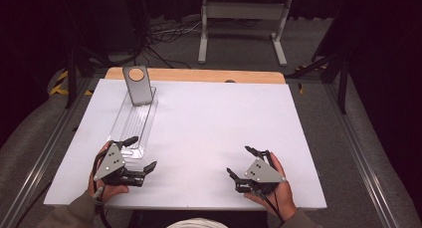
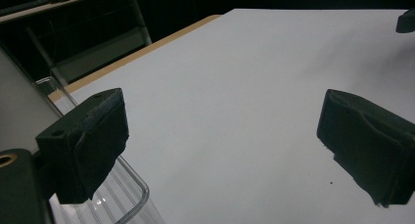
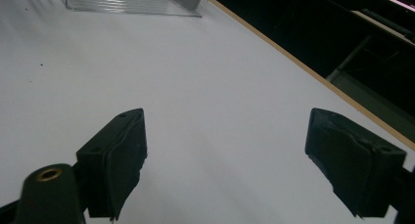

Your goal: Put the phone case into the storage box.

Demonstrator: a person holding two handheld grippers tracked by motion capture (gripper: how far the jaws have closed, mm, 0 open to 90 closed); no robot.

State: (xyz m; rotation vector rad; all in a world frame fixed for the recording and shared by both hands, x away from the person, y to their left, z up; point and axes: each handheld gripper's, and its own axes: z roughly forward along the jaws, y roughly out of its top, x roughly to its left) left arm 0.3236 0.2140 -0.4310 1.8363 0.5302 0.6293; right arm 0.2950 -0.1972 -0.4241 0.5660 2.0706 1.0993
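left gripper: jaws wide, nothing held; one jaw over near end of tray
right gripper: jaws wide, nothing held, on bare table, well apart from tray
tray: clear ribbed plastic, long rectangle, rounded corners, table's left side
stand: grey metal, round hole near top, upright in tray's far end
table: matte white top, wood far edge

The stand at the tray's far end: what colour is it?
Grey stand; clearest in the high view.

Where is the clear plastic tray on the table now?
In the high view, the clear tray lies on the table's left side, its near end beside the left tool, with a grey stand at its far end.
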